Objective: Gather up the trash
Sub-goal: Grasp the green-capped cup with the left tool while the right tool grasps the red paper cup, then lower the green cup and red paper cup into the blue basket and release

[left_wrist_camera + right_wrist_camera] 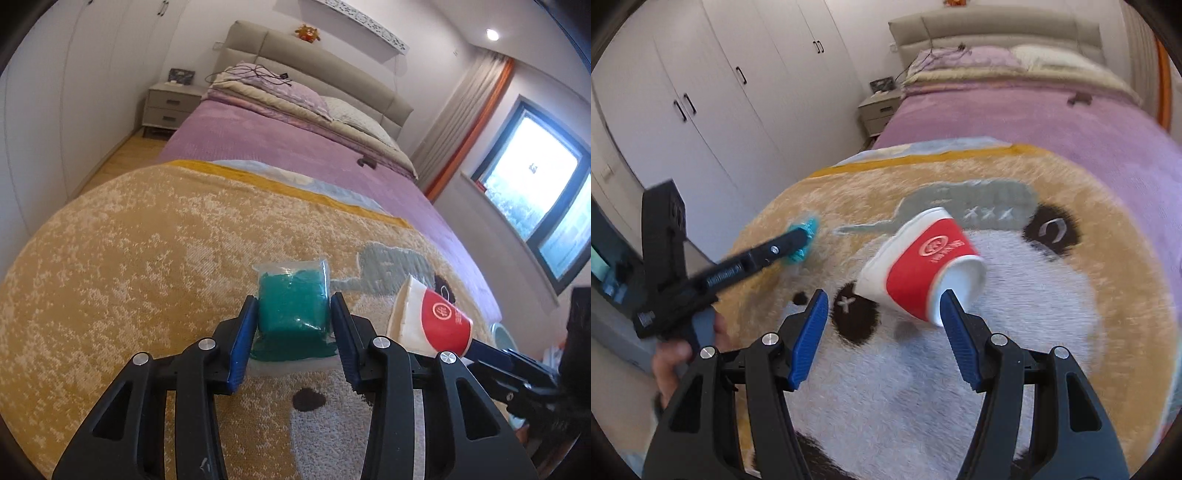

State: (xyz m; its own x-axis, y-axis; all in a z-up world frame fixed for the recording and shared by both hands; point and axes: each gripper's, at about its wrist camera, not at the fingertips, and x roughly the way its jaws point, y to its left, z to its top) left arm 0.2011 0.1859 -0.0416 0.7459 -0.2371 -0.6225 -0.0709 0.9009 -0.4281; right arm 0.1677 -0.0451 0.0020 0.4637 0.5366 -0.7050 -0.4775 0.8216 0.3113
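Observation:
A clear plastic packet of teal stuff (293, 314) lies on the panda blanket (147, 258) on the bed. My left gripper (293, 314) has its blue fingers pressed on both sides of the packet. In the right wrist view the left gripper (803, 240) and the teal packet (809, 229) show at the left. A red and white paper cup (923, 266) lies on its side on the blanket, also seen in the left wrist view (428, 321). My right gripper (882, 310) is open, its right finger (956, 325) just at the cup's base; the cup is not between the jaws.
A purple bedspread (277, 147) with pillows (280, 92) lies beyond the blanket. A small dark object (365, 161) rests on the bedspread. A nightstand (170, 107) and white wardrobes (720, 92) stand to the left, a window (535, 184) to the right.

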